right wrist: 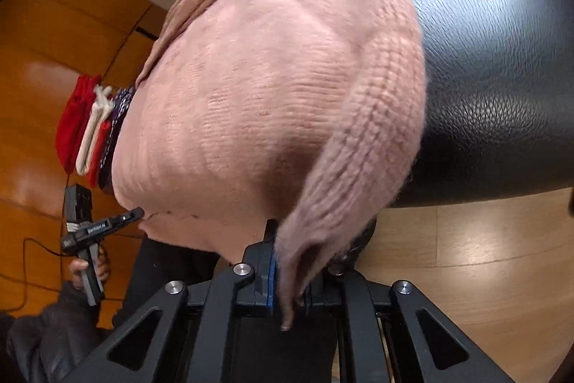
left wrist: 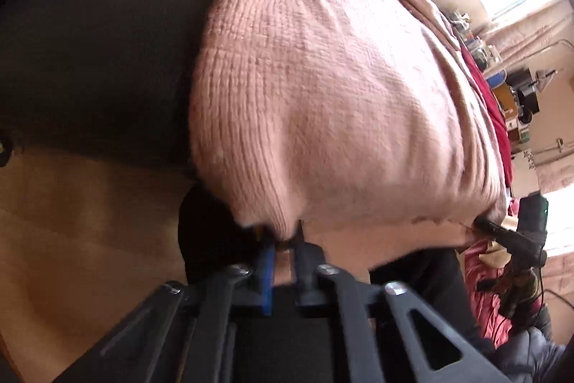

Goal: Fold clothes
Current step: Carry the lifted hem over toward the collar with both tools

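Wooden floor lies nearest, a black leather seat above it. Pink knit sweater drapes over the seat. Left gripper is clamped on its hem at 6 o'clock; right gripper pinches the ribbed edge. Folded clothes sit at 9 o'clock.

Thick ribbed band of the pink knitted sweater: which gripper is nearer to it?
Right. The right gripper is shut on the thick ribbed band itself; the left gripper pinches the hem of the pink knitted sweater at the opposite corner.
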`<state>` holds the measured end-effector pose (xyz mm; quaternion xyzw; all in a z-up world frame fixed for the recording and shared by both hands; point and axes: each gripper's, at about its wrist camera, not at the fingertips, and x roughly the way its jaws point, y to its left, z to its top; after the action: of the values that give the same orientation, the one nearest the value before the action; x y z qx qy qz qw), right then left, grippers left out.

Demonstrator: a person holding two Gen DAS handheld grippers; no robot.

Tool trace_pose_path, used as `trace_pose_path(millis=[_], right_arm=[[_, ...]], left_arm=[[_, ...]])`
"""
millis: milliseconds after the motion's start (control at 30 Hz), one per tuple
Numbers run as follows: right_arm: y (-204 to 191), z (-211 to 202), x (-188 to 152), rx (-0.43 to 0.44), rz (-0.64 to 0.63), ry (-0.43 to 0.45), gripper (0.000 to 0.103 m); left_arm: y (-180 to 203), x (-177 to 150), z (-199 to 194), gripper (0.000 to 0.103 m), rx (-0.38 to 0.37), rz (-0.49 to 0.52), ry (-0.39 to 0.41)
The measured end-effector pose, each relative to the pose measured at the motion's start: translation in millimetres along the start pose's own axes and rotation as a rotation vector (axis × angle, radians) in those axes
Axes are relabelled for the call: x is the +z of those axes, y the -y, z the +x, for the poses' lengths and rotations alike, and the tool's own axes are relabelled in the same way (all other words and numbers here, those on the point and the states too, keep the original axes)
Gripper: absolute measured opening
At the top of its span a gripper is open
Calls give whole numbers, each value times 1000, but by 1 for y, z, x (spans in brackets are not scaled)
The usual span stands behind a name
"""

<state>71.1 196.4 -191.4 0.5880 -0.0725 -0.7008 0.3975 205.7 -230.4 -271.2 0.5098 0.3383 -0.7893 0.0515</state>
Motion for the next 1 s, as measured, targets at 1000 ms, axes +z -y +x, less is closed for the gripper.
trace_pose_path(millis=[1000], right_arm=[[-42, 7, 206, 184, -85, 199, 11]], left_arm=[[20, 196, -57, 15, -157, 146, 159]])
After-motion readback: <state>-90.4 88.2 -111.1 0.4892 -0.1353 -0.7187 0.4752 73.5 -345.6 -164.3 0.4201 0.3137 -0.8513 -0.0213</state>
